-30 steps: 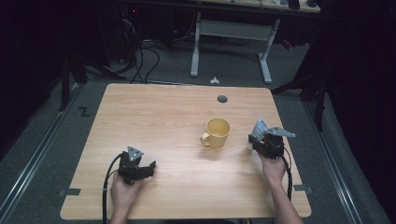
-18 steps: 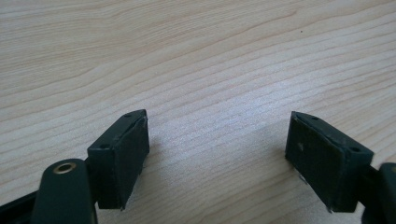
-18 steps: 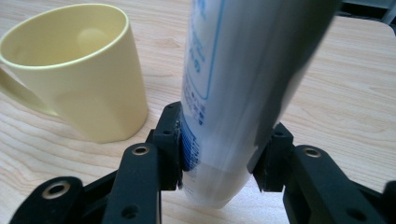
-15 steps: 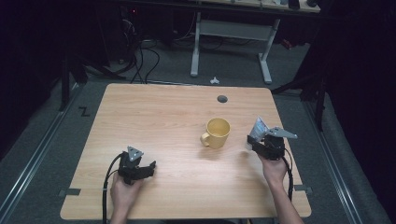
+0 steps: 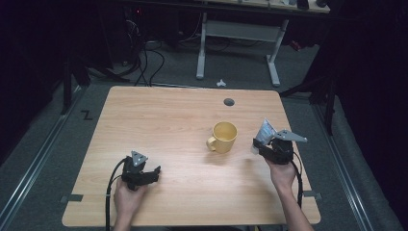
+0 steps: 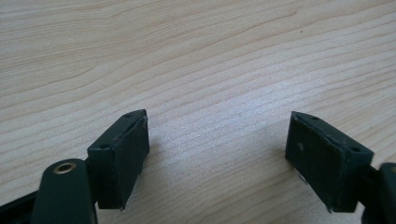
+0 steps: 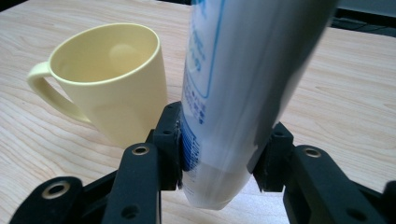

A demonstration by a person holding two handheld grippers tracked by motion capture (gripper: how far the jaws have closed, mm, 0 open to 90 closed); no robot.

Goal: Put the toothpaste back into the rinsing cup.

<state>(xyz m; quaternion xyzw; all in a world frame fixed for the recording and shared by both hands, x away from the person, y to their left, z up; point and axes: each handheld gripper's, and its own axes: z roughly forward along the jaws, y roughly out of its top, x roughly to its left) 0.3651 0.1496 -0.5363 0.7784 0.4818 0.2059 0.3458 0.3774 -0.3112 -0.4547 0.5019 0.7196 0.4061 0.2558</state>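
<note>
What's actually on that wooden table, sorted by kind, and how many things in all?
Yellow mug: 1
White tube with blue print, gripped upright between the right gripper fingers: 1
Hand-held grippers: 2, counting the left gripper, open on the table
Total: 4

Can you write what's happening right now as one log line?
right claw: shut on white tube | yellow mug: upright, empty | left claw: open, over table
</note>
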